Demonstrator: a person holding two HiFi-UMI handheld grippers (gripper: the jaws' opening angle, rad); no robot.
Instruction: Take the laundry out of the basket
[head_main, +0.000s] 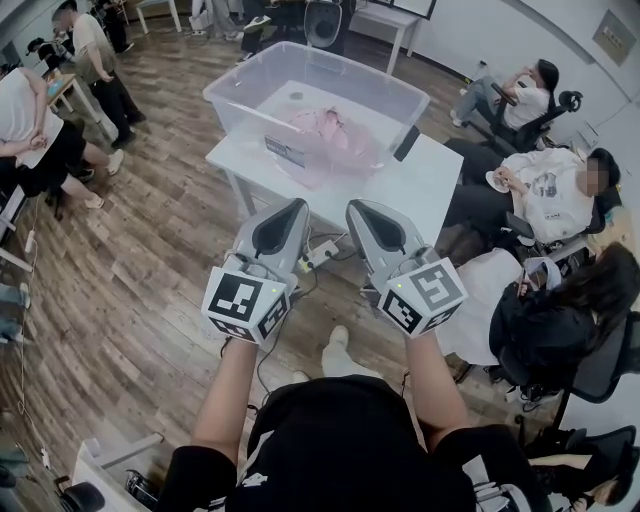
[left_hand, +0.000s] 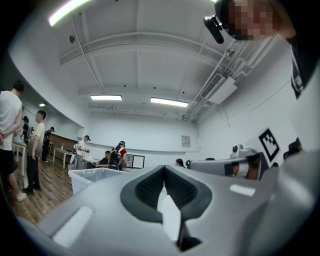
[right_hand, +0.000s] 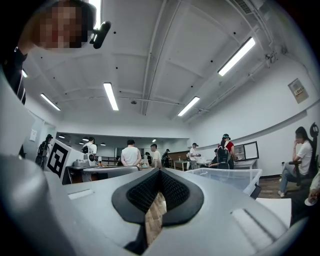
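A clear plastic basket (head_main: 232, 97) stands on a white table (head_main: 425, 185) ahead of me, with pink laundry (head_main: 335, 135) lying inside it. Both grippers hang side by side in the air well short of the table, over the wooden floor. My left gripper (head_main: 298, 206) is shut with nothing in it, and so is my right gripper (head_main: 356, 207). In the left gripper view the jaws (left_hand: 163, 169) meet at the tip, with the basket (left_hand: 92, 177) far off to the left. From the right gripper (right_hand: 159, 171), the basket (right_hand: 227, 177) shows to the right.
A black flat object (head_main: 406, 143) leans at the basket's right side on the table. Several people sit on chairs at the right (head_main: 545, 195), and others sit or stand at the left (head_main: 95, 60). A power strip with cables (head_main: 322, 250) lies on the floor under the table.
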